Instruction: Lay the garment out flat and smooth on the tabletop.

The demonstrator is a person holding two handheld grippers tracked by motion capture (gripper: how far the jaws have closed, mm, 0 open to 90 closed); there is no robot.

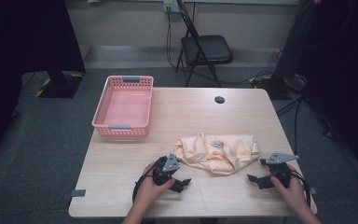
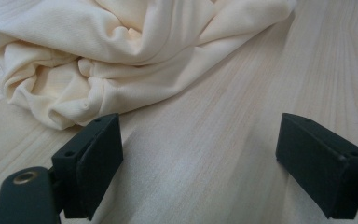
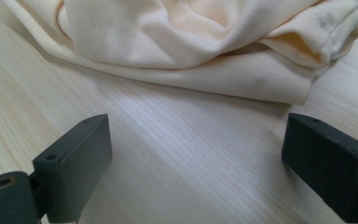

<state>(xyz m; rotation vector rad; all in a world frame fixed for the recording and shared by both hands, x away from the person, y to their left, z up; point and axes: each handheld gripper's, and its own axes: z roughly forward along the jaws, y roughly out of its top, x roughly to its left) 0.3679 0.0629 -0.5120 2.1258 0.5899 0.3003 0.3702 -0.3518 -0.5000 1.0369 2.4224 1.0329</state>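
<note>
Both hand-held grippers released, staged either side of the cream garment for a two-point pickup.

Left to right: pink basket (image 1: 123,106) sits empty at the desk's (image 1: 121,186) far-left corner, likely the drop target, kept clear of the work zone. Left hand-held gripper (image 1: 182,183) rests near the desk's front edge, jaws spread with nothing between them, aimed at the garment's (image 1: 216,151) bunched left end. The garment lies crumpled mid-desk, label up. Right hand-held gripper (image 1: 256,179) mirrors it, jaws wide, bare wood between them, just short of the garment's right hem (image 3: 279,91).
</note>
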